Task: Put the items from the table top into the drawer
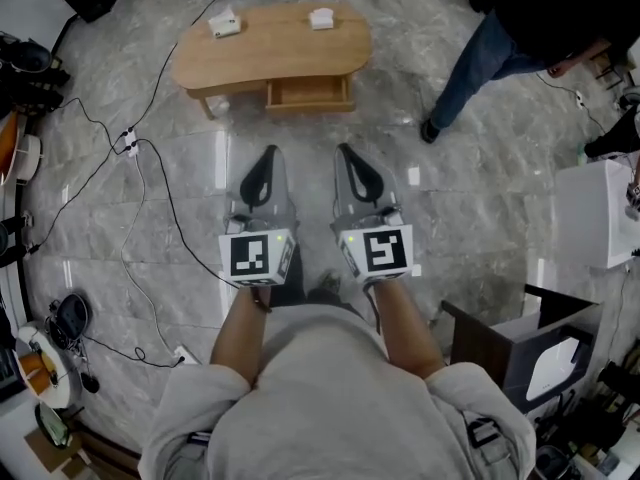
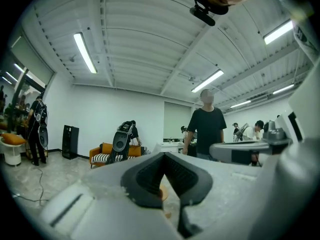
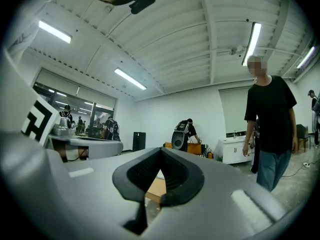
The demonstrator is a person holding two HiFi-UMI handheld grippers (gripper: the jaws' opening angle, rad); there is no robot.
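Left gripper and right gripper: you hold both with jaws together, empty. Ahead of them: one table, two white items on top, one open drawer.

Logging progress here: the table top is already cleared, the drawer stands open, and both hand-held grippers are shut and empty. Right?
Not cleared: the head view shows two white items on the table top, a left item and a right item. The rest holds: the drawer stands open, and the left hand-held gripper and right hand-held gripper are shut and empty.
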